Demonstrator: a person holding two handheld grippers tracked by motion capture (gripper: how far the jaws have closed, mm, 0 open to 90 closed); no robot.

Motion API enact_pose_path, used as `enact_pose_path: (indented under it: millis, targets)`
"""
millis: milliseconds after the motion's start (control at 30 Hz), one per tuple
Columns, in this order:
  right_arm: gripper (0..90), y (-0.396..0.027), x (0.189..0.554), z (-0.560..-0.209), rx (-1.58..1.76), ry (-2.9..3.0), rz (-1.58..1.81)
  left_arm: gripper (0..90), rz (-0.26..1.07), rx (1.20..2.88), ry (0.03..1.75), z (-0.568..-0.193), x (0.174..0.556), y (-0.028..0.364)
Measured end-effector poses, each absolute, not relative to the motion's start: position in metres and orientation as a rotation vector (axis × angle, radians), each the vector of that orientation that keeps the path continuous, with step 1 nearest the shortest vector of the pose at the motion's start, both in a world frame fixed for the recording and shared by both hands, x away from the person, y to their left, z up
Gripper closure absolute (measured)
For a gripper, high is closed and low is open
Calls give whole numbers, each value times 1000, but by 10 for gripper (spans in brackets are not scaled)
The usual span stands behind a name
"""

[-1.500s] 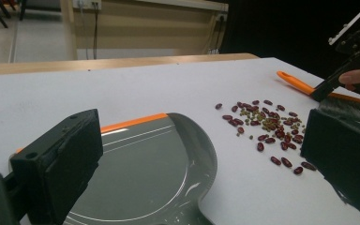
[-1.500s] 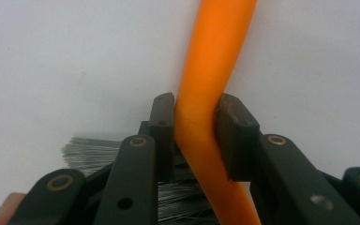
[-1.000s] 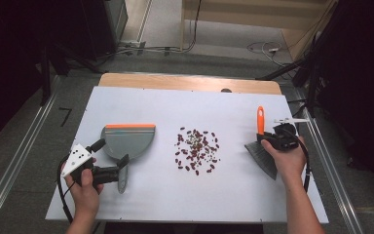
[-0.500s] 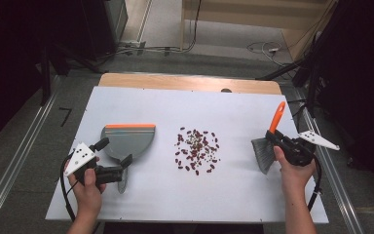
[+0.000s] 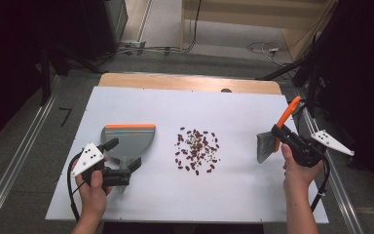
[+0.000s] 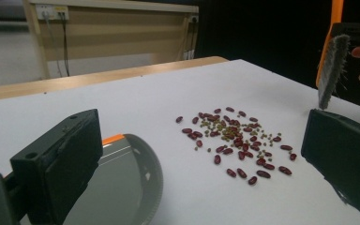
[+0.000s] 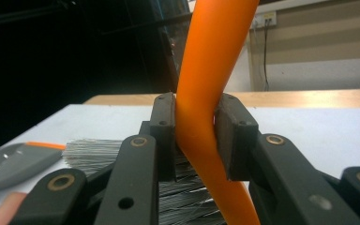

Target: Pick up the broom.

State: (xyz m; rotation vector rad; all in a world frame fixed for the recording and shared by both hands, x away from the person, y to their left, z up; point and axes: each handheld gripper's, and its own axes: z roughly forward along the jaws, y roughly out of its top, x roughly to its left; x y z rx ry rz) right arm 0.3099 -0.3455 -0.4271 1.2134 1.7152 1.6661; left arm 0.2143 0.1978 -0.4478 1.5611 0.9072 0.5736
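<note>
white table point(image 5: 141, 209) lying over wooden top, dark room beyond; beans point(image 5: 197, 151) sitting mid-table; right gripper point(image 5: 278, 134) clamping brush point(image 5: 267, 146); left gripper point(image 5: 125, 154) standing wide over dustpan point(image 5: 129, 141).

The white desk point(image 5: 141, 195) is bright and evenly lit from above. The room around its edges is very dark. Shadows are soft. The pictures look a bit grainy and blurry.
</note>
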Motion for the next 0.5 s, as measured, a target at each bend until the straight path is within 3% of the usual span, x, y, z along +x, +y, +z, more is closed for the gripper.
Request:
enact_pose_path:
  millis: [500]
  targets:
    - [689, -302, 299, -402, 1130, 1740, 1703, 0, 519, 1582, 863, -436, 220, 171]
